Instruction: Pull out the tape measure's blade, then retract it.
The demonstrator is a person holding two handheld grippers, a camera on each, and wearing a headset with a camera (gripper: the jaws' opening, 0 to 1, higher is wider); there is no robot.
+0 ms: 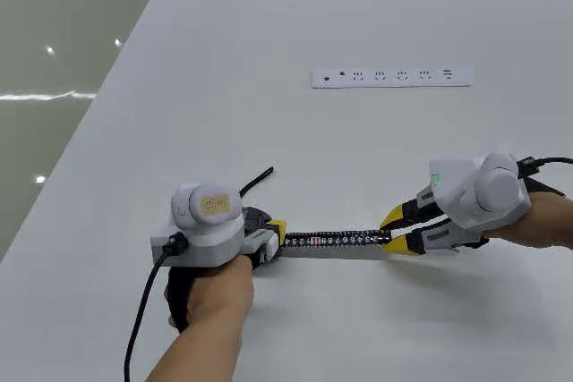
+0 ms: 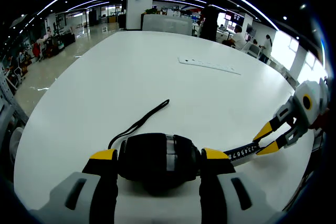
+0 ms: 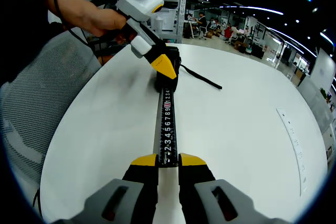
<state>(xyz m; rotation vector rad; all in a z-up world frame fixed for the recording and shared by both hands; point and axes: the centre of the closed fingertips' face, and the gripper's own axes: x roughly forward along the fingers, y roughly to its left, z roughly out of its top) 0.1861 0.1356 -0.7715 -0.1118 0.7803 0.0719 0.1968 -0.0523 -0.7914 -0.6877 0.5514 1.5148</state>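
Plainly, the tape measure's case [image 2: 152, 167] sits squeezed between the left gripper's [image 2: 159, 154] yellow-tipped fingers [image 2: 103, 156], one pad on each flat side, resting on the white table [image 1: 269, 87]. Its black wrist strap [image 2: 142, 121] trails away beyond those fingertips. The blade [image 3: 167, 124] runs out of the case mouth, straight and flat over the tabletop, to the right gripper [image 3: 168, 160], whose fingers are closed nearly together and pinch the blade's far end. Whether the pads grip the end hook itself or the blade just behind it is hard to tell, since the tips cover that part. A short run of numbered blade lies between the two sets of fingertips, so I judge the pull-out to be in hand and not far along.

To do it well, the right fingers should draw straight back along the blade's own line, low and level, so the blade neither twists nor buckles. The left fingers should do nothing but hold the case firm and flat. For the return, guide the end back towards the case rather than letting it snap.
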